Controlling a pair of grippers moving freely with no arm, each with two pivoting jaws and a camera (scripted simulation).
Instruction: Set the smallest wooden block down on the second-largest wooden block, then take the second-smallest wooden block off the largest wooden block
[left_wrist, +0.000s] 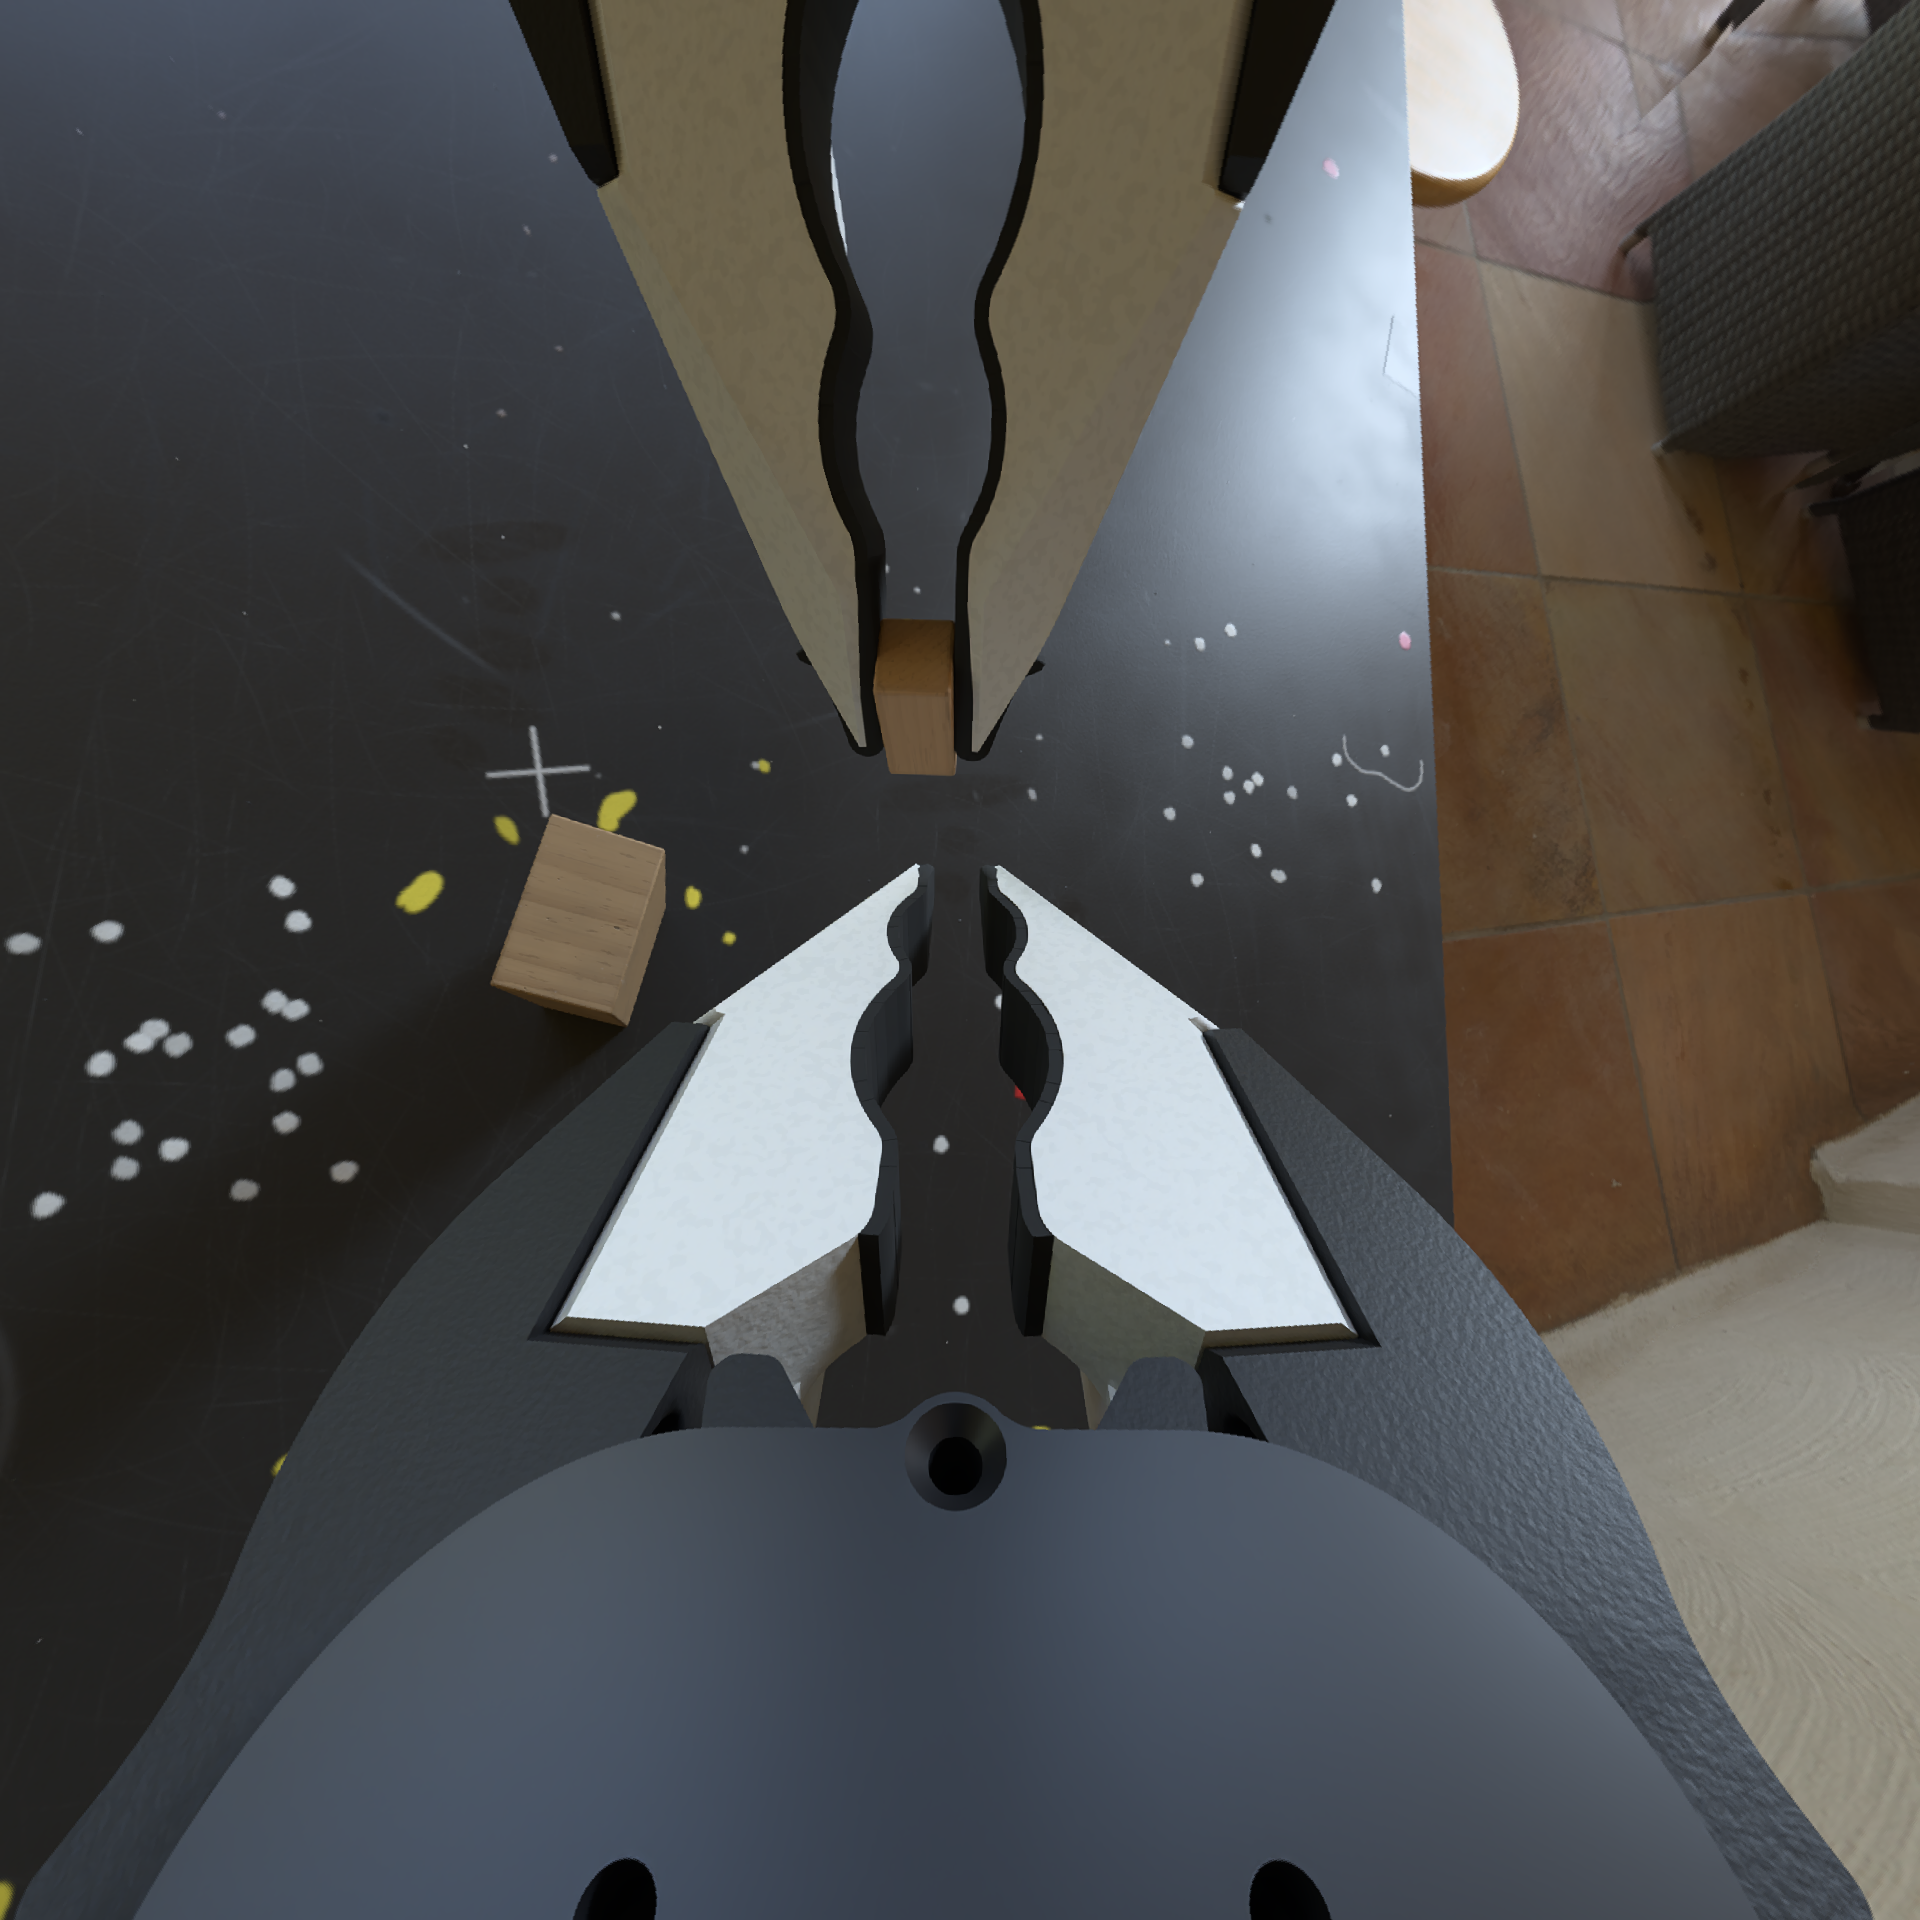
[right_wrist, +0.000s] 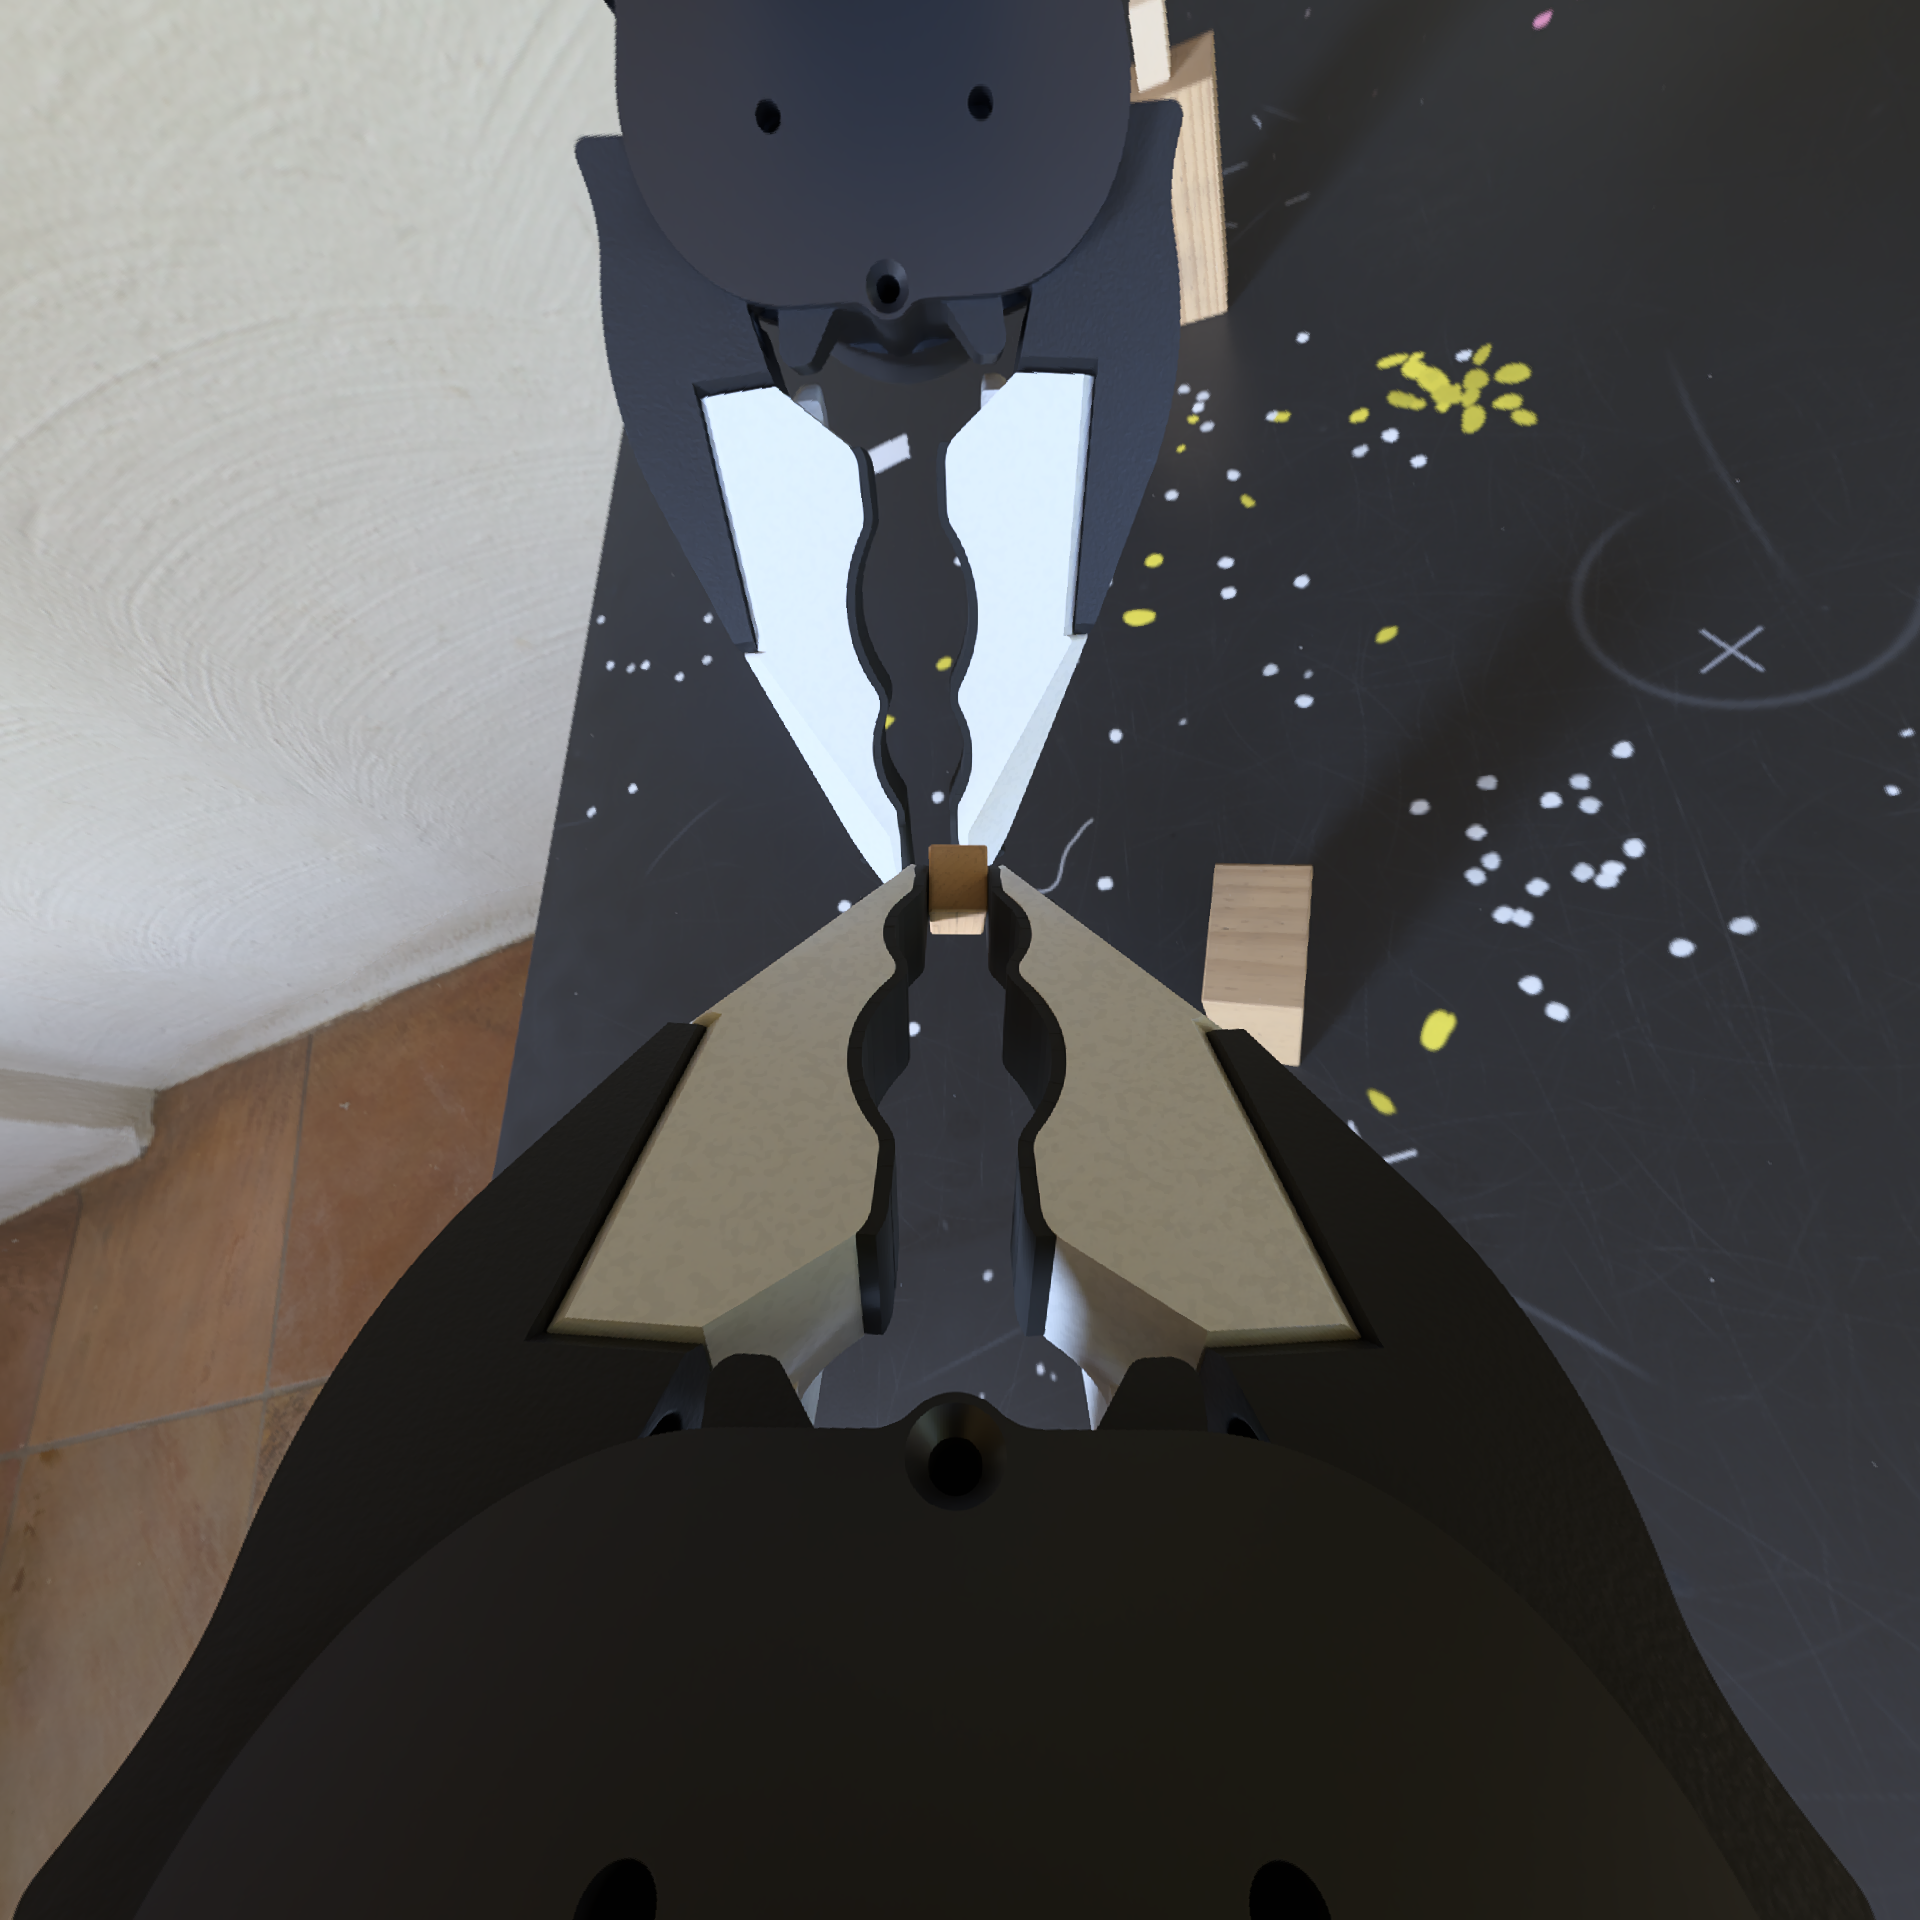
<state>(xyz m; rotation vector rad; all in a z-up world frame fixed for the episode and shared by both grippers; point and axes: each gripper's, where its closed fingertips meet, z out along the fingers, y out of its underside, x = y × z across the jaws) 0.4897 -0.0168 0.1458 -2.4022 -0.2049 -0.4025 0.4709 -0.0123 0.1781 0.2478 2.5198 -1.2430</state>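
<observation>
My right gripper (right_wrist: 956, 883), with tan fingers, is shut on the smallest wooden block (right_wrist: 957, 885) at its fingertips. It also shows from the top of the left wrist view (left_wrist: 914, 743) with the block (left_wrist: 914, 707). My left gripper (left_wrist: 956, 871), with white fingers, points tip to tip at it, just short of the block. Its jaws stand a narrow gap apart with nothing between them. A mid-sized wooden block (left_wrist: 582, 920) lies on the dark table (left_wrist: 312, 416); it also shows in the right wrist view (right_wrist: 1257, 956). A big wooden block (right_wrist: 1200, 208) stands far off, half hidden behind the left gripper, with a paler piece (right_wrist: 1148, 42) above it.
The table's long edge (left_wrist: 1423, 623) runs close beside both grippers, with tiled floor (left_wrist: 1662, 831) and a pale rug (right_wrist: 260, 416) beyond it. White and yellow paint specks and chalk marks cover the tabletop. A dark wicker chair (left_wrist: 1787, 260) stands off the table.
</observation>
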